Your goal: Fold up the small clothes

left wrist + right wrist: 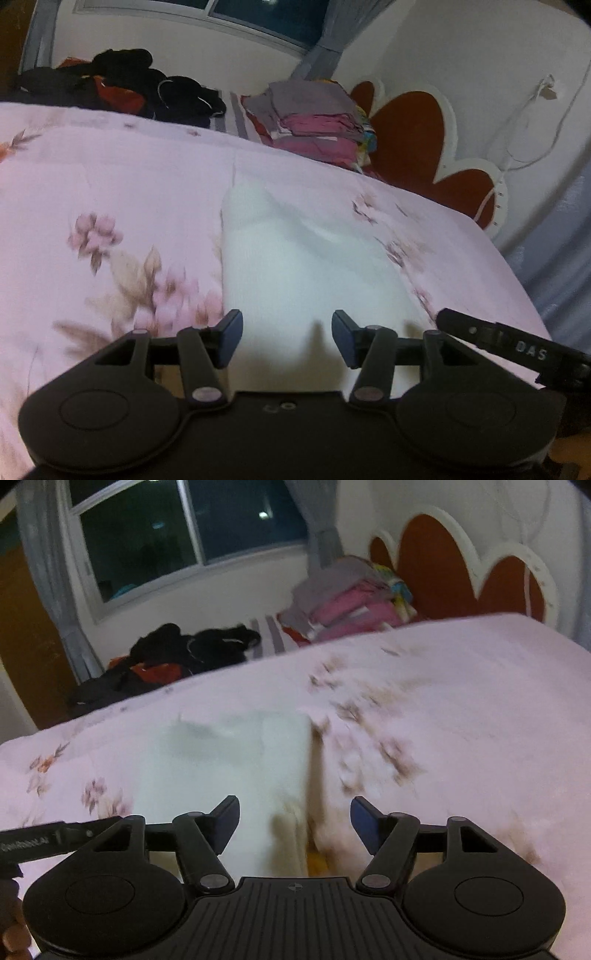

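A white folded cloth (pixel 303 266) lies flat on the pink floral bedsheet (pixel 110 177), its left edge straight and one crease running across its upper part. My left gripper (pixel 288 336) hovers over the cloth's near end, open, with nothing between its blue pads. The tip of my right gripper (pixel 498 343) pokes in from the right. In the right wrist view the same white cloth (pixel 240 768) lies ahead and to the left, its right edge a sharp fold. My right gripper (pixel 295 821) is open above that edge, holding nothing. The left gripper (pixel 55 838) shows at the left border.
A heap of dark and red clothes (pixel 122 88) lies at the bed's far side under the window. A stack of folded pink and grey clothes (pixel 317 118) sits by the red-and-white headboard (pixel 413 136). A white cable (pixel 535 122) hangs on the wall. The bed's edge drops off at right.
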Demonstrator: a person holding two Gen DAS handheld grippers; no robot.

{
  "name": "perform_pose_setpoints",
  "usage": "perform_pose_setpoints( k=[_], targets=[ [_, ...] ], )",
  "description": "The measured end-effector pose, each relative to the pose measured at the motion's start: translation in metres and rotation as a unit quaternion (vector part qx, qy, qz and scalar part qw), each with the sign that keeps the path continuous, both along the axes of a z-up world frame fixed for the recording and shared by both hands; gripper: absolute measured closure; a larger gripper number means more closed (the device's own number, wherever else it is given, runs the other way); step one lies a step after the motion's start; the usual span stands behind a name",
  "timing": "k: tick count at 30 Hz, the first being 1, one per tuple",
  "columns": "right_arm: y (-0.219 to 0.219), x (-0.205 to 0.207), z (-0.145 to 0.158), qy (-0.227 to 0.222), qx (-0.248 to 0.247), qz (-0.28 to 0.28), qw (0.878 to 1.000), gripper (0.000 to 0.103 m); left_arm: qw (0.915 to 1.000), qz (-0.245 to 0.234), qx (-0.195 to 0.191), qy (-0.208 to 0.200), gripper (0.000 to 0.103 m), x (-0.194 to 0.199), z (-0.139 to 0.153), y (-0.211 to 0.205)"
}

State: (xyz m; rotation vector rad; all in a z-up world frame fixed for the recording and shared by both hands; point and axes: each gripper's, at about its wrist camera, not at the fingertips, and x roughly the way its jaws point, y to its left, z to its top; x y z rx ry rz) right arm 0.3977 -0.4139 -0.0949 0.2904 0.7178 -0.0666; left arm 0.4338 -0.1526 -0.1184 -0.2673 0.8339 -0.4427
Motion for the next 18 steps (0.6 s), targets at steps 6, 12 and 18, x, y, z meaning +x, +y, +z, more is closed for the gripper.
perform_pose_setpoints(
  k=[6, 12, 18],
  targets=[
    [-0.017, 0.065, -0.022, 0.020, 0.037, -0.009, 0.999, 0.052, 0.9993, 0.035, 0.010, 0.002, 0.052, 0.040, -0.007, -0.014],
    [-0.017, 0.096, -0.038, 0.024, 0.030, 0.009, 0.999, 0.061, 0.9979, 0.054, 0.016, 0.032, 0.052, 0.059, -0.036, -0.009],
    [-0.022, 0.109, -0.068, 0.046, 0.016, 0.025, 0.999, 0.061, 0.9980, 0.053, 0.002, 0.034, 0.052, 0.059, -0.037, -0.004]
  ],
)
